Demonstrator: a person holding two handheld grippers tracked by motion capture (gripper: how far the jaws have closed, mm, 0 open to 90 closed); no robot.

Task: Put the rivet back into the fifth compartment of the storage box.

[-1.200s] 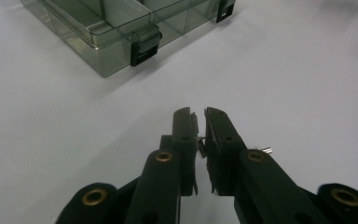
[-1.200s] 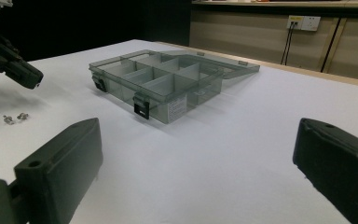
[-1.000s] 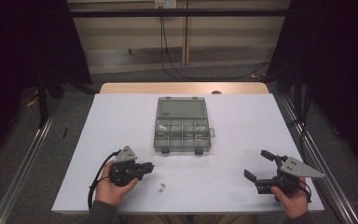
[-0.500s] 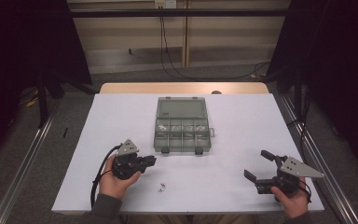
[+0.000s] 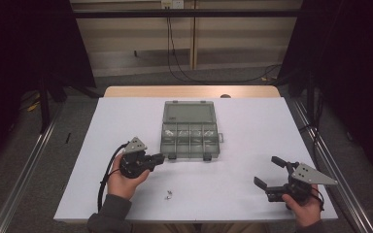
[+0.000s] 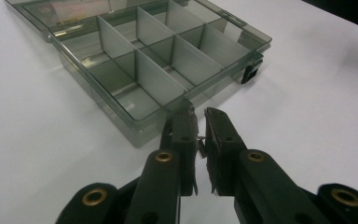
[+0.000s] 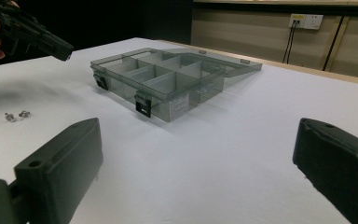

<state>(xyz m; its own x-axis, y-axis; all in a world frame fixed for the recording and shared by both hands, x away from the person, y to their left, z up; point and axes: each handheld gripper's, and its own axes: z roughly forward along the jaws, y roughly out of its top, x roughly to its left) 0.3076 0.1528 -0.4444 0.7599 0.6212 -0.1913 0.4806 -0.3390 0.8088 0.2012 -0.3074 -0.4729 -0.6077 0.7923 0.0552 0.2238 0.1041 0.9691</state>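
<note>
High view: left tongs [image 5: 161, 158] level (boxward).

A white desk [image 5: 252, 141] is seen, with a wooden strip along its far edge. A clear grey compartment box [image 5: 190, 135] lies open at its middle. Two small metal screws [image 5: 168, 195] are laid near the front edge, apart from the box.

Tongs [image 6: 200, 140] pinch a small metal piece [image 6: 201, 142] — just short of the open compartment box [image 6: 135, 70].
</note>
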